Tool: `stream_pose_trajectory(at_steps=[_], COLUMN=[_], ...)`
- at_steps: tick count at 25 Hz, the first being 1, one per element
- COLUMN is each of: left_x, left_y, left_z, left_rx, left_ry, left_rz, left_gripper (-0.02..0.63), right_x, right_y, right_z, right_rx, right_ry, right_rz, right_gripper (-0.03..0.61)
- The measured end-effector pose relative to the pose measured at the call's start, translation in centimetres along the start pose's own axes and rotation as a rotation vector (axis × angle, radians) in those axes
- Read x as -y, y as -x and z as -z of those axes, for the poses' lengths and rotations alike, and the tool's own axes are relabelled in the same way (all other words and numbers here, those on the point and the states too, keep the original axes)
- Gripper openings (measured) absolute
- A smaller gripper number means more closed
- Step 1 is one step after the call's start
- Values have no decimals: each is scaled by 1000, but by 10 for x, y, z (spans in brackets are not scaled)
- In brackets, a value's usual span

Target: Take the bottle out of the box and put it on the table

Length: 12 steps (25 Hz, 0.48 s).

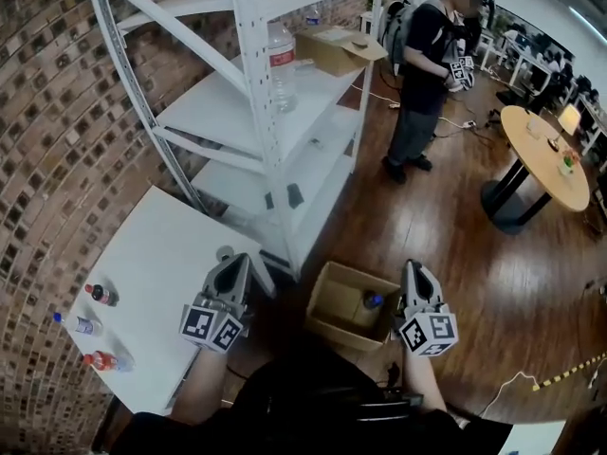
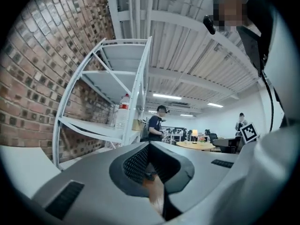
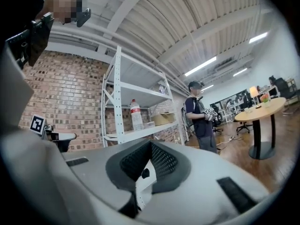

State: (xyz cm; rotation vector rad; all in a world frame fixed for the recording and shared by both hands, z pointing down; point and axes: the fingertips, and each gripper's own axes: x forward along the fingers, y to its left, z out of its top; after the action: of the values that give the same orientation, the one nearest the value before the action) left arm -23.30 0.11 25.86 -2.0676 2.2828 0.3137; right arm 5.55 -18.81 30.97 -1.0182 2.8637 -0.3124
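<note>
An open cardboard box (image 1: 332,303) stands on the wooden floor in front of me. A bottle with a blue cap (image 1: 372,301) lies inside it by the right wall. My right gripper (image 1: 413,269) hovers over the box's right edge, jaws shut and empty. My left gripper (image 1: 231,262) is held left of the box, over the near corner of the white table (image 1: 161,245), also shut with nothing in it. Both gripper views look level into the room, so neither shows the box. The closed jaws fill the bottom of the left gripper view (image 2: 150,172) and the right gripper view (image 3: 143,172).
Three small bottles (image 1: 100,294) lie at the table's left edge. Behind the table a white metal shelf (image 1: 256,112) holds a large water bottle (image 1: 282,64) and a carton (image 1: 337,47). A person (image 1: 427,74) stands beyond, near a round wooden table (image 1: 545,154).
</note>
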Motion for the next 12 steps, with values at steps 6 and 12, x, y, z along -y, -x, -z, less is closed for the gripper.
stream_pose_trajectory(at_steps=[6,12], left_x=[18,41], left_y=[-23,-31], left_z=[0,11], left_rx=[-23,-58], left_ry=[7,45], left_rz=[139,299], left_gripper=[5,5], right_x=[0,-6], right_y=[37,91], right_z=[-5,0], right_rx=[27,47], right_ry=[3,2], right_rz=[111,250], right_gripper=[5,5])
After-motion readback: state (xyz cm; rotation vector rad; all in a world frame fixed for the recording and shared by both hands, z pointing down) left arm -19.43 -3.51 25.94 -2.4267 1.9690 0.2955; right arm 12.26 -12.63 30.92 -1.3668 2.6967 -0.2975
